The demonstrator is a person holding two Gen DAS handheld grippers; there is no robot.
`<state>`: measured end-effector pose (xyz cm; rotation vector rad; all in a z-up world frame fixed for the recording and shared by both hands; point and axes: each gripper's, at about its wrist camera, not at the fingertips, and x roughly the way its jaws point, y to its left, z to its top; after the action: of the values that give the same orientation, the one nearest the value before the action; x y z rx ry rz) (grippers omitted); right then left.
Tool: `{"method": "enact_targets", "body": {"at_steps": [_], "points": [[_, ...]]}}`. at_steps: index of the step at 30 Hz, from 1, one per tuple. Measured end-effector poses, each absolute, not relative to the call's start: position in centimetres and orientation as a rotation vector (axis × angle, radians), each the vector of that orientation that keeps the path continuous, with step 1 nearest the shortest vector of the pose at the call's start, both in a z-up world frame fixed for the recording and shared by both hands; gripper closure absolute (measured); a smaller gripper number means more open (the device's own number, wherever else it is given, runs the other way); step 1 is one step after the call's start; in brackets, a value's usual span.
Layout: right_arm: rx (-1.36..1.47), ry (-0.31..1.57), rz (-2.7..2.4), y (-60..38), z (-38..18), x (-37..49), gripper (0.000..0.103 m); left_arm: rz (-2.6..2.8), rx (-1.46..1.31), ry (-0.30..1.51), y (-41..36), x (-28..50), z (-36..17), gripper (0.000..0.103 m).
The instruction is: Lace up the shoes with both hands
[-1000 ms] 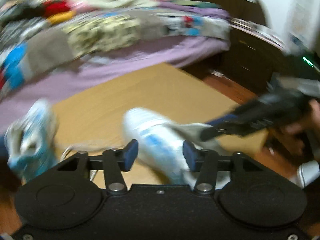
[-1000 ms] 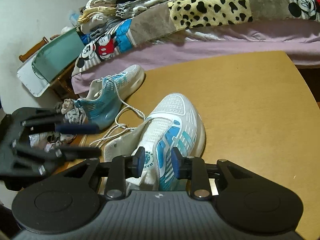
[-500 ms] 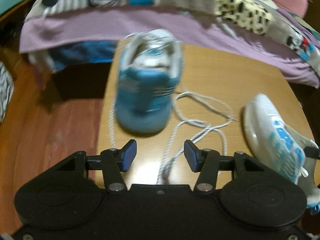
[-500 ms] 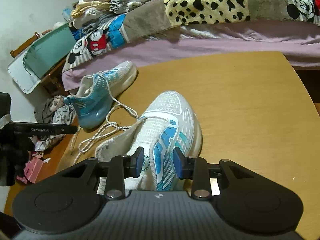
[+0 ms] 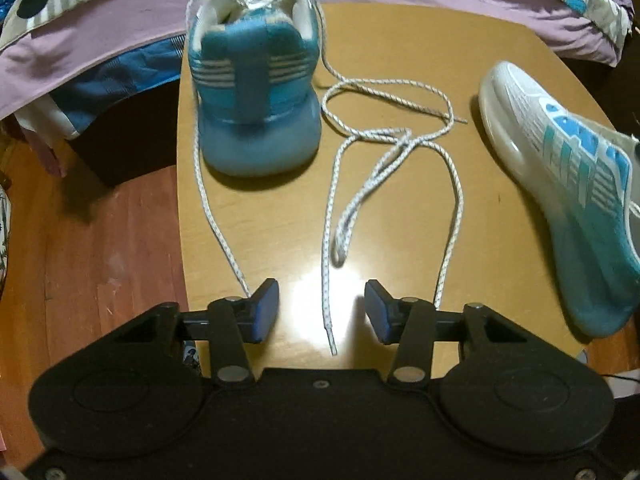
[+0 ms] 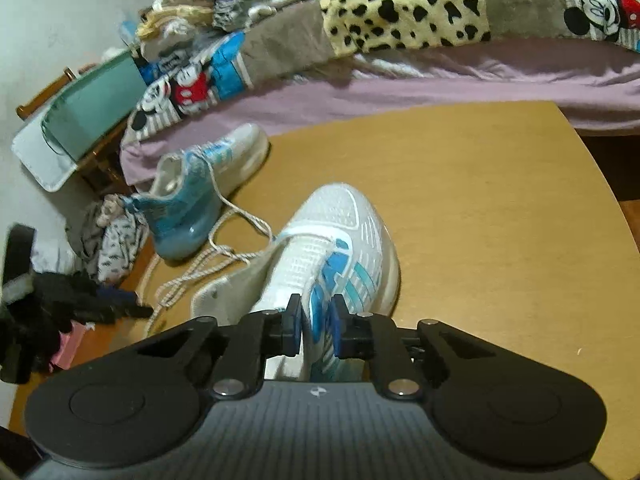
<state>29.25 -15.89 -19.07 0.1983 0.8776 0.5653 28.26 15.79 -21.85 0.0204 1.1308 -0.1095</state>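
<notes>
- Left gripper [image 5: 321,312] points down at the table [image 5: 400,40], fingers fairly wide apart and just closed in a little; a lace end [image 5: 327,320] lies on the table between them, pads not touching it.
- A second lace strand [image 5: 216,216] runs along the table edge to just beside the left finger [image 5: 264,310]; a third strand [image 5: 450,216] ends near the right finger.
- Right gripper [image 6: 316,330] fingers narrow, just been closing; they sit on either side of the upper side wall of the near shoe [image 6: 340,240]. Pads look on the fabric or just beside it, contact cannot be told for sure.
- Near shoe: white with blue stripes, on the table, toe pointing away from the right camera toward the bed [image 6: 400,88]. In the left view it is at the right edge [image 5: 560,168].
- Loose white laces [image 5: 384,136] lie in tangled loops on the table between the two shoes.
- Far shoe [image 5: 256,96]: blue heel facing the left camera, upright at the table's far left corner, close to the bed. In the right view it is to the upper left [image 6: 200,200].
- Left gripper shows blurred at the left edge of the right view [image 6: 40,312].
- Wood floor [image 5: 100,240] left of the table.
- Bed behind with purple sheet, patchwork blanket [image 6: 400,20], piled clothes [image 6: 224,12].
</notes>
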Motion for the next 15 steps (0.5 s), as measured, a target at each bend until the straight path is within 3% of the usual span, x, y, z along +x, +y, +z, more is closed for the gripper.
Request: {"method": "enact_targets", "body": {"at_steps": [6,9,10,11,15], "points": [[0.236,0.793,0.601,-15.9,-17.7,29.4,0.087,-0.123,0.029,1.142,15.6,28.4,-22.5,0.070],[0.243,0.776,0.629,-15.4,-17.4,29.4,0.085,-0.112,0.030,1.135,15.7,28.6,-22.6,0.083],[0.239,0.772,0.637,-15.1,-17.3,29.4,0.085,-0.107,0.031,1.130,15.7,28.6,-22.6,0.096],[0.234,0.768,0.646,-14.9,-17.3,29.3,0.085,-0.101,0.031,1.125,15.8,28.7,-22.6,0.099],[0.225,0.751,0.684,-13.9,-16.9,29.1,0.084,-0.045,0.042,1.023,16.4,28.3,-20.4,0.101]]}}
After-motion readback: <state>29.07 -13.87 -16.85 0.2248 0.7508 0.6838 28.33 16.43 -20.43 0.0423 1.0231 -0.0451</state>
